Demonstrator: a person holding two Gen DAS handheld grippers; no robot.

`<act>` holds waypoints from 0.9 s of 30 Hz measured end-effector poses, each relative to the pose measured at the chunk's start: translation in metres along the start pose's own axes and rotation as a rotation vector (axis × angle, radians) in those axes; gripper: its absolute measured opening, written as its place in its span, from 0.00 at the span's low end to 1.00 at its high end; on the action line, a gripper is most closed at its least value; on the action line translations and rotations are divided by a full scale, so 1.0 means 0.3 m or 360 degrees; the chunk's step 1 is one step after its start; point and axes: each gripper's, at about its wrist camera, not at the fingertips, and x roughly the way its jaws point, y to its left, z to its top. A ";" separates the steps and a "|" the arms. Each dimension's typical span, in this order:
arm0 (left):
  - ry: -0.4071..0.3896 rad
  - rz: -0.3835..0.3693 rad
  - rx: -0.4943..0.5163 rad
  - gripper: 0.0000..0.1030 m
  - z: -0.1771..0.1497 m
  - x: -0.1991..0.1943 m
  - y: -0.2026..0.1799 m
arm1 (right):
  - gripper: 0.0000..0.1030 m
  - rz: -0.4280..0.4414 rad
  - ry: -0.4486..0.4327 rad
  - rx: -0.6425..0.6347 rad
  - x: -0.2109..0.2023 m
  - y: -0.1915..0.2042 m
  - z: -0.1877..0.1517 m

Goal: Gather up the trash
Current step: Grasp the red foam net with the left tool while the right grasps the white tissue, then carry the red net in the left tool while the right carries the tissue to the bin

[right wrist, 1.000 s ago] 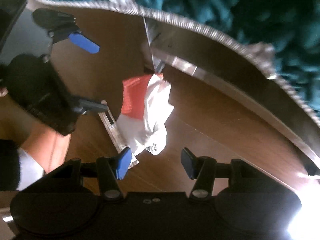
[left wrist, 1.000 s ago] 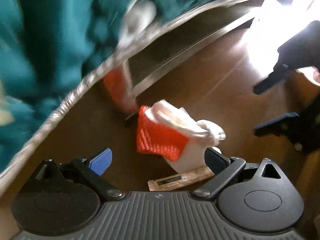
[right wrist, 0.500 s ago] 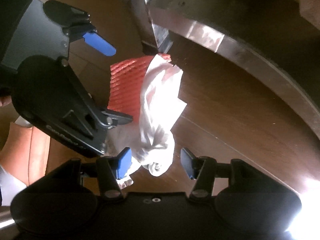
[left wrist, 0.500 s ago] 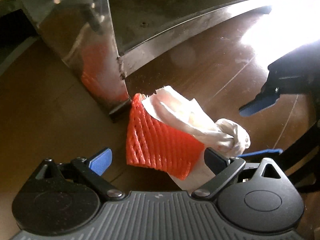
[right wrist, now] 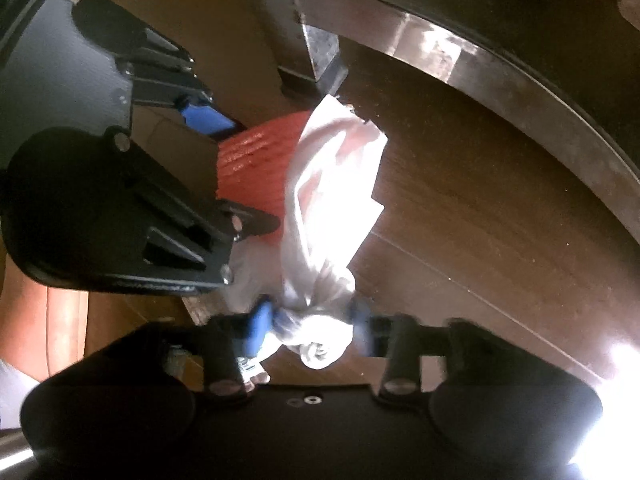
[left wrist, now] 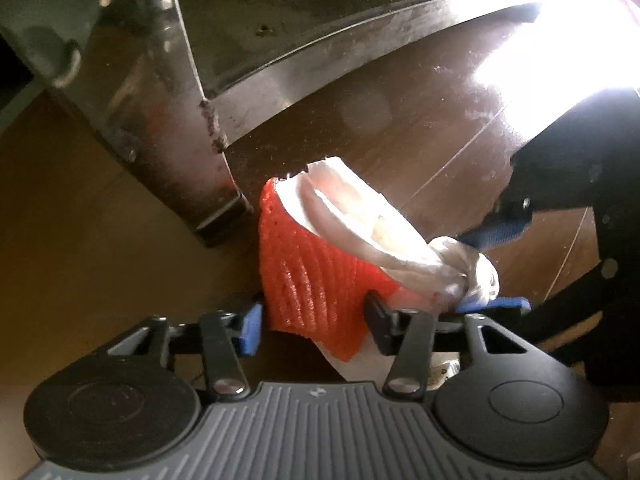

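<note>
Closing simultaneously, the left gripper (left wrist: 312, 326) pinches the red foam net (left wrist: 312, 280) between its jaws while the right gripper (right wrist: 310, 330) squeezes the white tissue (right wrist: 328, 216), splitting trash for lifting.

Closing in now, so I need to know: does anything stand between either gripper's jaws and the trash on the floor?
Nothing visible. The left gripper jaws are closing around the red foam net; the right gripper jaws close on the white tissue.

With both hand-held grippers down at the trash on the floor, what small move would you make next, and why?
Probably finish closing, then lift. The left hand-held gripper straddles the red foam net, the right hand-held gripper the white tissue's twisted end. Both sets of jaws are closing and seem to touch the trash, which lies on the wooden floor.
</note>
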 end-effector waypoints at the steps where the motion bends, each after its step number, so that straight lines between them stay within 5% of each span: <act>1: 0.0003 -0.0006 0.0005 0.41 -0.001 -0.002 0.001 | 0.24 -0.0003 -0.0001 0.0009 -0.003 -0.005 0.000; 8: 0.0025 -0.0026 -0.0008 0.25 -0.003 -0.024 0.004 | 0.16 -0.0024 -0.0022 0.0129 -0.050 -0.031 -0.017; 27: -0.0063 -0.0158 -0.0178 0.24 -0.102 -0.432 0.028 | 0.15 -0.0140 -0.0105 0.0249 -0.438 -0.037 -0.210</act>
